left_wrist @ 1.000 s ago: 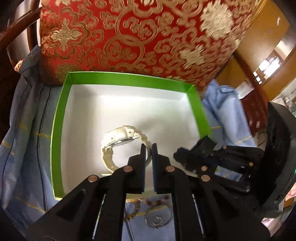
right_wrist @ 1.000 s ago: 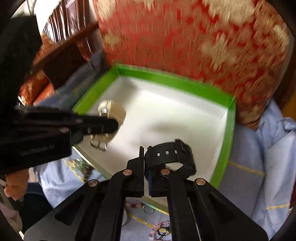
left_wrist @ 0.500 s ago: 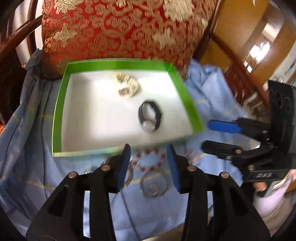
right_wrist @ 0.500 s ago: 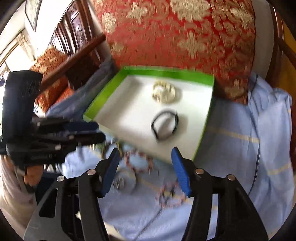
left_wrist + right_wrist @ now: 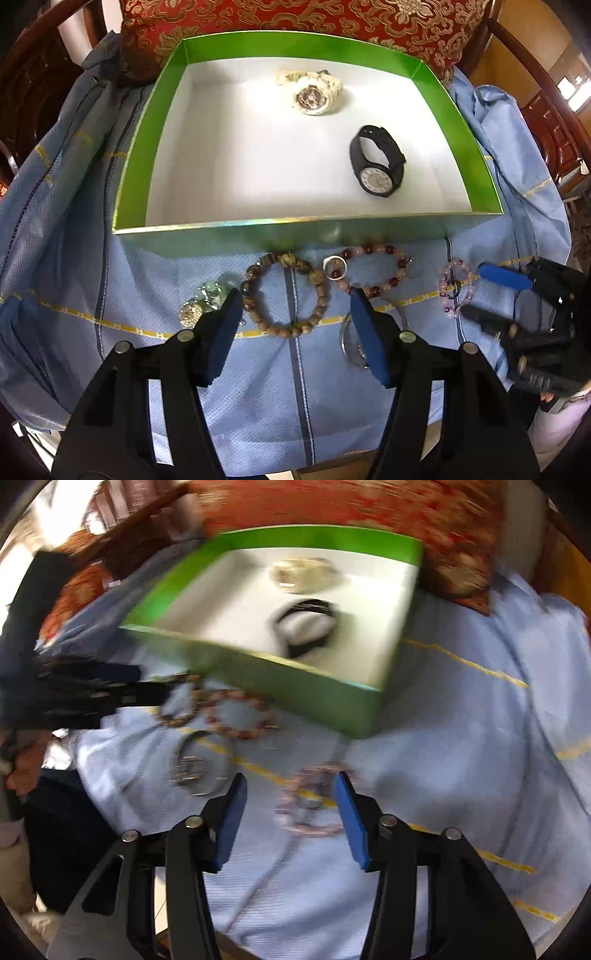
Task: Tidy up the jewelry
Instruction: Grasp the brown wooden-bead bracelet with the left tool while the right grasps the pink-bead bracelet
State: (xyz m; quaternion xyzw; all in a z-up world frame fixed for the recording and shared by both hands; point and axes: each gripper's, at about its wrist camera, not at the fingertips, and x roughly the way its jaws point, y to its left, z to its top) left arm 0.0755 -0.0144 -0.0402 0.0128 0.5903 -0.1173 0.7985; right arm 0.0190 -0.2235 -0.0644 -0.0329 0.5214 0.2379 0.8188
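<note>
Both grippers are being held wide open with nothing clamped between the blue pads. The left gripper [image 5: 295, 306] is being hovered over the blue cloth [image 5: 258, 387], and the brown bead bracelet [image 5: 284, 295] is sitting in the gap between its fingers, not visibly being touched. At about 12 o'clock from it, the green box [image 5: 133, 155] is being kept on the cloth, backed up against the red cushion [image 5: 295, 18]. Two watches are being stored inside on the white floor: the cream watch [image 5: 312, 92] toward the far wall and the black watch [image 5: 376, 166] at roughly 4 o'clock from it, well apart.

Along the box's near wall, the red bead bracelet [image 5: 369, 269] is lying with a small white ring [image 5: 335, 266] at its 9 o'clock edge. The pink bead bracelet [image 5: 456, 286] is lying further toward 3 o'clock, just beside the right gripper [image 5: 491, 295]. A sparkly brooch-type piece [image 5: 201, 302] is being partly hidden by the left finger [image 5: 221, 332], and a metal hoop [image 5: 351, 343] by the other one.

The right wrist view is badly blurred, but the right gripper's pads [image 5: 229, 819] are clearly being held apart, with the pink bracelet framed between them on the cloth.
</note>
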